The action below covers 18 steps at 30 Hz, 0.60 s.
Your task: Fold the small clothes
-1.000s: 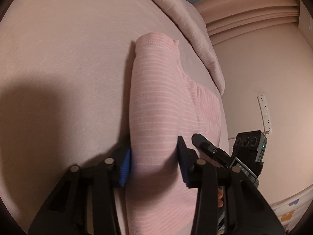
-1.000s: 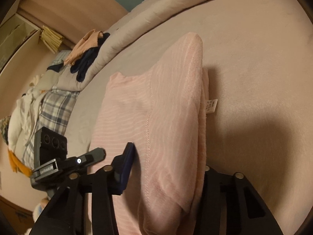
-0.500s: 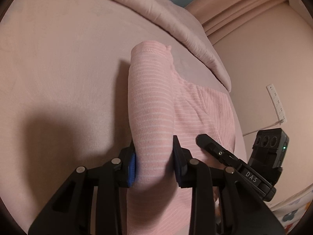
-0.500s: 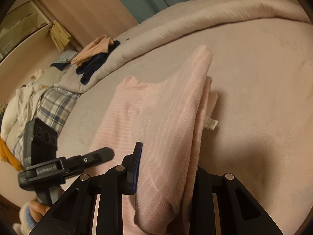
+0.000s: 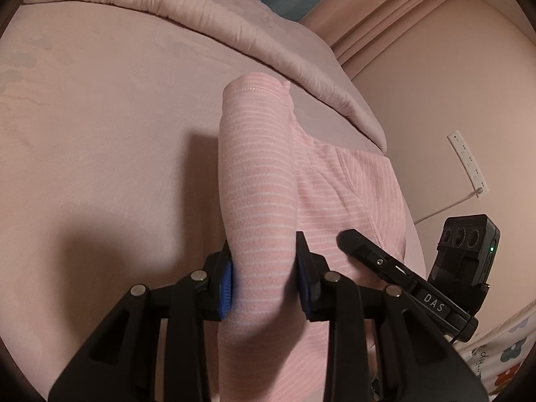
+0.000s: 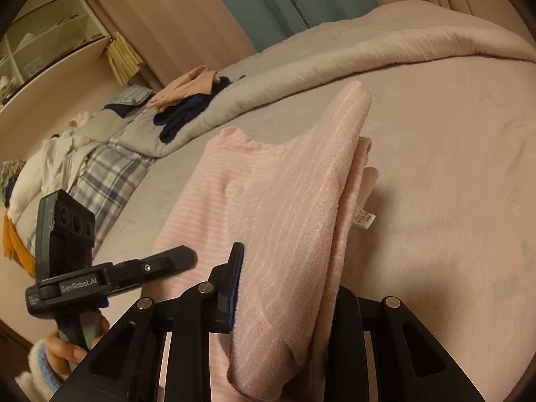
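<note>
A small pink garment with thin white stripes (image 5: 258,181) lies on a pink bed sheet (image 5: 100,134). My left gripper (image 5: 264,281) is shut on one edge of it, and the fabric rises as a rolled fold between the blue pads. In the right wrist view the same striped garment (image 6: 301,201) is bunched between the jaws of my right gripper (image 6: 284,288), which is shut on the other edge. A white care label (image 6: 364,218) hangs from the lifted fold. Each gripper shows in the other's view: the right one (image 5: 402,278) and the left one (image 6: 110,274), held by a hand (image 6: 63,351).
A pink duvet (image 5: 234,23) is rolled along the far side of the bed. Loose clothes (image 6: 187,100) and a plaid cloth (image 6: 107,174) lie at the bed's far left. A white power strip (image 5: 469,164) hangs on the wall. Shelves (image 6: 50,43) stand behind.
Both grippers closed onto the garment's edges and lifted them off the sheet. The fold between the jaws grew narrower and taller, and both views tilted up toward the duvet and wall.
</note>
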Tool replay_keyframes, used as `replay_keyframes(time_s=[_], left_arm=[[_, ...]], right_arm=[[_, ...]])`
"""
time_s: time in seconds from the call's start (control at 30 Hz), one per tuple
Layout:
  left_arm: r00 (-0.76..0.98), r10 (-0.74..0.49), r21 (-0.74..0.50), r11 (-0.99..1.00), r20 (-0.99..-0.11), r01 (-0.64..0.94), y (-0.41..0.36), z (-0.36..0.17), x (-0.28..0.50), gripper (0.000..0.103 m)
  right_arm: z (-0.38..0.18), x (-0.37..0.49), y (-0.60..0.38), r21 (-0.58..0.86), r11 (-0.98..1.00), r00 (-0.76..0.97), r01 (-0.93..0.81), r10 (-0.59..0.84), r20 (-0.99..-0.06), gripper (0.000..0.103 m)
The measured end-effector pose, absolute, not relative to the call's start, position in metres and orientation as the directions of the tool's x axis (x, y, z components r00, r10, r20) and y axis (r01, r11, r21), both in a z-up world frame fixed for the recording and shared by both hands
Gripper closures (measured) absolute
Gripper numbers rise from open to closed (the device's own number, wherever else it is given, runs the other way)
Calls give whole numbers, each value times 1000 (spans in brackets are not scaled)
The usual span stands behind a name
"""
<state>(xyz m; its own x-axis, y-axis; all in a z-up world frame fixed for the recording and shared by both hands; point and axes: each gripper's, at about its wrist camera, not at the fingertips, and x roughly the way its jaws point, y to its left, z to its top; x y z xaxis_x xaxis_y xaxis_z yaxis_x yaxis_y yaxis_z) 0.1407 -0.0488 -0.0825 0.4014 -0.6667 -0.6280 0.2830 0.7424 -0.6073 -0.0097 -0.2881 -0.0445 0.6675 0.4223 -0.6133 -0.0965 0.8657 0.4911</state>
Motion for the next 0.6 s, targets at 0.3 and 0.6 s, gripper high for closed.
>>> replay_keyframes(time_s=[0.3, 0.6], left_arm=[[440, -647, -571, 760, -623, 309, -30, -73, 100, 72], [492, -626, -582, 770, -605, 263, -3, -68, 62, 72]], right_arm=[[-38, -38, -271, 507, 850, 666, -141, 461, -587, 73], [-32, -60, -245, 509, 838, 645, -198, 502, -576, 73]])
